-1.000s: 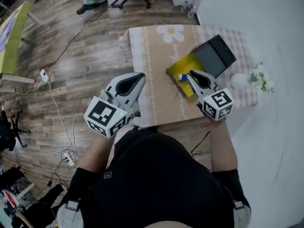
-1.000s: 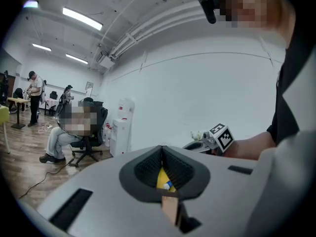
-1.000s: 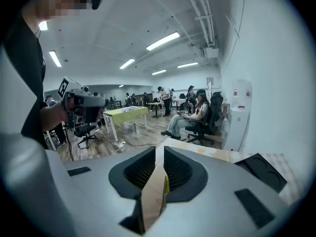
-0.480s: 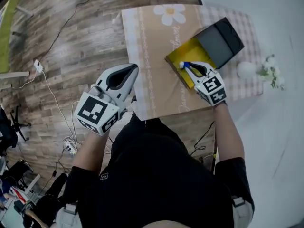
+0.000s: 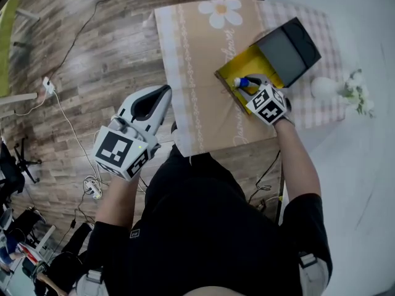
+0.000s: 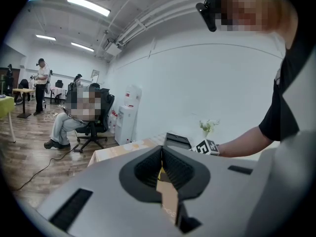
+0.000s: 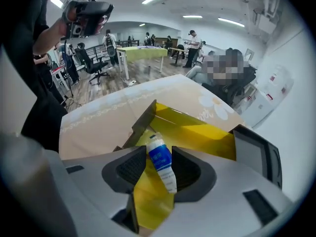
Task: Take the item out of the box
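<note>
A small white tube with a blue label point(image 7: 162, 164) lies in the open yellow-lined box point(image 7: 197, 132), its cap pointing away from me. My right gripper point(image 7: 159, 152) reaches down into the box; its jaws are opening and stand on either side of the tube without pressing it. In the head view the right gripper point(image 5: 250, 82) is over the box point(image 5: 247, 63), with the tube point(image 5: 242, 82) at its tips. The left gripper point(image 5: 162, 94) hangs shut and empty beside the table's left edge, and its shut tips point(image 6: 161, 149) point toward the table.
The box's dark lid point(image 5: 289, 45) lies folded back on the beige daisy-print tablecloth point(image 5: 197, 73). A white vase with flowers point(image 5: 324, 88) stands at the table's right. Cables and a power strip point(image 5: 91, 190) lie on the wooden floor to the left. People and office chairs are farther off.
The right gripper has pushed forward and down into the box, and its jaws now straddle the tube. The left gripper has drifted slightly left and back, still shut.
</note>
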### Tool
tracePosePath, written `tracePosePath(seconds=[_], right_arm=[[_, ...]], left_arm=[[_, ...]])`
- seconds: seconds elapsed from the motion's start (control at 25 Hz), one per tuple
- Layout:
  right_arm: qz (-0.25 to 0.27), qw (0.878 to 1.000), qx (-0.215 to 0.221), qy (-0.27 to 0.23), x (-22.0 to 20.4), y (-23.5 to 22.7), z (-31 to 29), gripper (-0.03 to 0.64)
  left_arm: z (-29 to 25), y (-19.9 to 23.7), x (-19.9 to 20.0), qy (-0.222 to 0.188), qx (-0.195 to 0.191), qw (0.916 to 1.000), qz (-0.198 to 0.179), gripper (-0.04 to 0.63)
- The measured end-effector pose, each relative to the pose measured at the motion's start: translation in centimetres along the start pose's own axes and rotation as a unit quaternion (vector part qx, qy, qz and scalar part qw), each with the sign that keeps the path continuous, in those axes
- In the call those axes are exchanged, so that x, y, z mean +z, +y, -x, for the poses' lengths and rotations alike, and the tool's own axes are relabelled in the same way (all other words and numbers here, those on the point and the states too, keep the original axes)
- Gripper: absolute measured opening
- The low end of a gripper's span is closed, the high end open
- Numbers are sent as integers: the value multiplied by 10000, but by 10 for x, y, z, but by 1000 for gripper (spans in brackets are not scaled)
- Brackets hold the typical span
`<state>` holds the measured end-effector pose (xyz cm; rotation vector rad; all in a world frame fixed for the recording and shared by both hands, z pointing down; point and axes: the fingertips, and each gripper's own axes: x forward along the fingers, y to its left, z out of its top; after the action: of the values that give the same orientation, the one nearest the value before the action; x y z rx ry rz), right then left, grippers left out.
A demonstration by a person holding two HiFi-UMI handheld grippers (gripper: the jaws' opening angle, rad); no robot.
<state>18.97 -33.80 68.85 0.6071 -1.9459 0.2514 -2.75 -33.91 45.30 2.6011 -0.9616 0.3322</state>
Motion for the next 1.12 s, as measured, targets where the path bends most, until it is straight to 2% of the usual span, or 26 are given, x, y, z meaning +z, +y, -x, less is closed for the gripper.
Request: tracePosePath(seconds=[0.36,0.56,0.84,1.12], right_arm=[[690,9930,35,959,-20,-2,-22,169],[873,9895,-118,1146,-17,-4,-12,140],[662,9943,-436,707,14,-9,31,138],[312,9972,-612,-292,70,2,78,138]], left_arm=[[10,-1,3,-187,83,9998,14,14],[23,-10,17,-373,86,9992,-71,14],[46,-25,37,-607,122,9978,-235,14],[72,-35,59,-780,114,9962,-369,14]])
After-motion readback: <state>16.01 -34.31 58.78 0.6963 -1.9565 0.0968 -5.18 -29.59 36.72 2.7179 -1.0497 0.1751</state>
